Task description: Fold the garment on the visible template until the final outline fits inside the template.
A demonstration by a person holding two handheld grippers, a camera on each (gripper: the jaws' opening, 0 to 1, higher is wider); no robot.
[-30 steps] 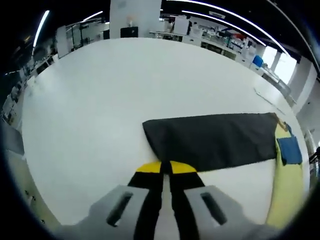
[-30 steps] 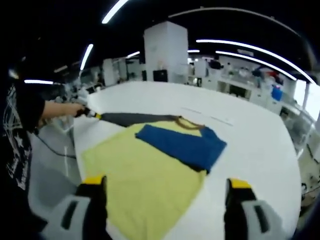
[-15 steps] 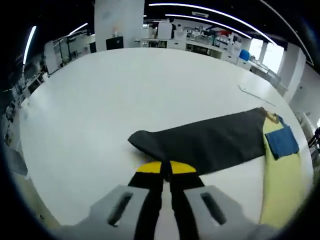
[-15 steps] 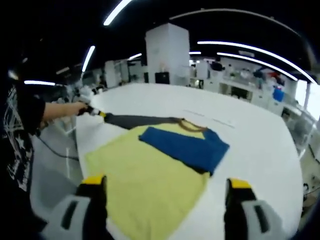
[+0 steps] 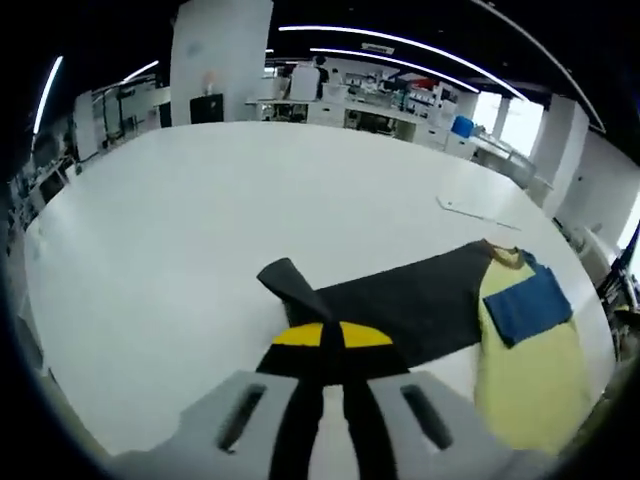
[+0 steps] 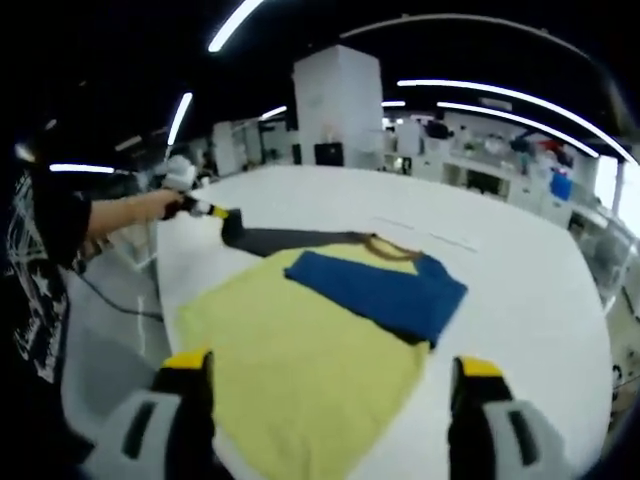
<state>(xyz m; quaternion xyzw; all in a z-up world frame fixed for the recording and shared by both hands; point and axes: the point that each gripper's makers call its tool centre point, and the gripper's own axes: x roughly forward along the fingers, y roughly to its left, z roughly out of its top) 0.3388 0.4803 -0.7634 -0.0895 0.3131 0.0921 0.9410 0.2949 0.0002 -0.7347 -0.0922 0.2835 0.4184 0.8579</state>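
The left gripper (image 5: 332,338) has its jaws pinched together on the cuff end of the dark sleeve (image 5: 400,305), and the cloth rises in a small peak just beyond the yellow tips, so this reads as the sleeve-fold step in hand. The garment (image 6: 320,345) lies flat on the white table (image 5: 200,220), yellow body nearest the right gripper (image 6: 325,375), with the blue sleeve (image 6: 385,292) already laid across its chest. The right gripper hovers near the hem of that yellow body, jaws spread wide and holding nothing. In the right gripper view the left gripper (image 6: 205,209) sits at the far end of the dark sleeve, off the body's far side. No template outline is clear to me at this distance, possibly hidden under the cloth. Next move, I'd judge: carry that cuff across onto the yellow body, beside the blue sleeve, and lay it flat.
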